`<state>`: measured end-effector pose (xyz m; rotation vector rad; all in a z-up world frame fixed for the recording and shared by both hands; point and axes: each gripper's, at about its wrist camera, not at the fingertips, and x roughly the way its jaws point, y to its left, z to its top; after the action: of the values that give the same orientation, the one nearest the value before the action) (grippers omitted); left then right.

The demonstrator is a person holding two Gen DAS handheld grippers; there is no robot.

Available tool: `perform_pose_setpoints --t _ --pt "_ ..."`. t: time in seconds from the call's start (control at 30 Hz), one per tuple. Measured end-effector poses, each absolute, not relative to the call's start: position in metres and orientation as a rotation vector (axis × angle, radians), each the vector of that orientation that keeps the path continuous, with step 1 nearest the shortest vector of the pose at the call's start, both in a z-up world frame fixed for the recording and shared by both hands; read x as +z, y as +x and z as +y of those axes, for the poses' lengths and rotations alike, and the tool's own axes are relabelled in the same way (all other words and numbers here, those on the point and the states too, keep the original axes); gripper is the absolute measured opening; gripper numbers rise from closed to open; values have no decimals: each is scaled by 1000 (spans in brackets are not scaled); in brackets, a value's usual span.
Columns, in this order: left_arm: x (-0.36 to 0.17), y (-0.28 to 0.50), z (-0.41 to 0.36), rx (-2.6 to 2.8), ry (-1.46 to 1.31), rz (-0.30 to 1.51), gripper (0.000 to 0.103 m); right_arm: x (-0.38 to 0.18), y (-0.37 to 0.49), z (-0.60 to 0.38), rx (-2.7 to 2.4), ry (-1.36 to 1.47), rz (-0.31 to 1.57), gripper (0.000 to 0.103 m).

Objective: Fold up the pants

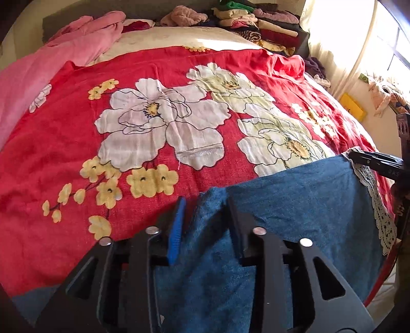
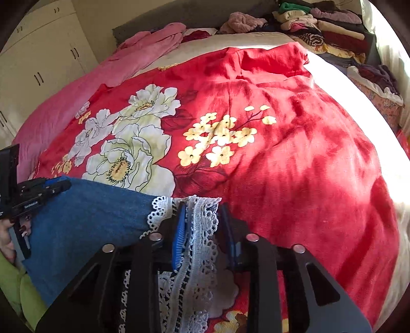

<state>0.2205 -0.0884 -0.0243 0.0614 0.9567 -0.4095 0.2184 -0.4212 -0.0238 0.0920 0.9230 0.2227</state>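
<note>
The pants are blue denim with a white lace trim along one edge. My left gripper is shut on the pants' blue edge and holds it above the red bedspread. My right gripper is shut on the lace trim at the other end of the same edge. The pants hang stretched between the two grippers over the bed's near side. The right gripper shows at the right edge of the left wrist view. The left gripper shows at the left edge of the right wrist view.
A red floral bedspread covers the bed. A pink blanket lies along its left side. Piles of folded clothes stand at the head of the bed. A white wardrobe stands at left, a sunlit window at right.
</note>
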Motion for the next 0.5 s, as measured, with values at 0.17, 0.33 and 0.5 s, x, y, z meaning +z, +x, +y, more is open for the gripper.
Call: perform_pose_setpoints --t 0.17,0.33,0.5 --pt "6 194 -58 -342 44 892 51 20 160 -440 204 141 808 46" --pt "24 148 -28 -298 31 860 60 19 102 -449 227 189 848 46" --pt "20 106 -5 -254 29 869 60 -4 72 -437 260 207 926 46"
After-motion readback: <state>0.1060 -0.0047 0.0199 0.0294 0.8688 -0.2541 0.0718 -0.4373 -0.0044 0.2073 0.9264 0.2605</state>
